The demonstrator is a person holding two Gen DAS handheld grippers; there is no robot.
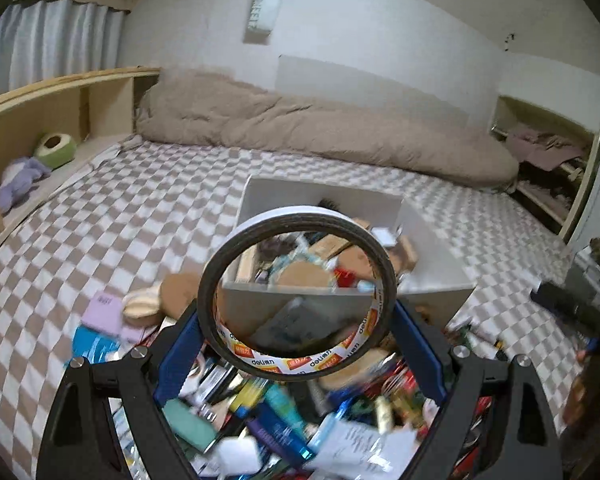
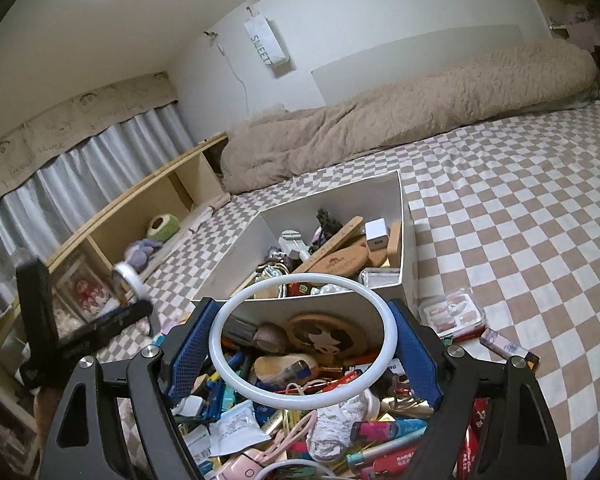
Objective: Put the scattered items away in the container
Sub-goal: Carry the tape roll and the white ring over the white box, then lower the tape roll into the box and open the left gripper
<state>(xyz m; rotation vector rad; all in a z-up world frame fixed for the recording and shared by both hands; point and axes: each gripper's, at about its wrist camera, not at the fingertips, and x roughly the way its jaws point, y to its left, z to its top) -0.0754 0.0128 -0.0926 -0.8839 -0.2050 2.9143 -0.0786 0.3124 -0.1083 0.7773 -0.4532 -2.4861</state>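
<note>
My left gripper (image 1: 298, 330) is shut on a roll of double-sided tape (image 1: 236, 236), held upright above the pile of scattered items (image 1: 276, 416), just in front of the white box (image 1: 320, 194). My right gripper (image 2: 304, 344) is shut on a thin white ring (image 2: 222, 320), held above the pile (image 2: 320, 432) in front of the same white box (image 2: 405, 216), which holds several items. The left gripper with its tape roll (image 2: 130, 276) also shows at the left of the right wrist view.
The box and pile lie on a bed with a brown-and-white checkered sheet (image 2: 520, 220). A beige duvet (image 1: 300, 128) lies along the wall. A wooden shelf (image 1: 60, 108) with plush toys runs at the left. A clear plastic case (image 2: 452, 312) lies right of the box.
</note>
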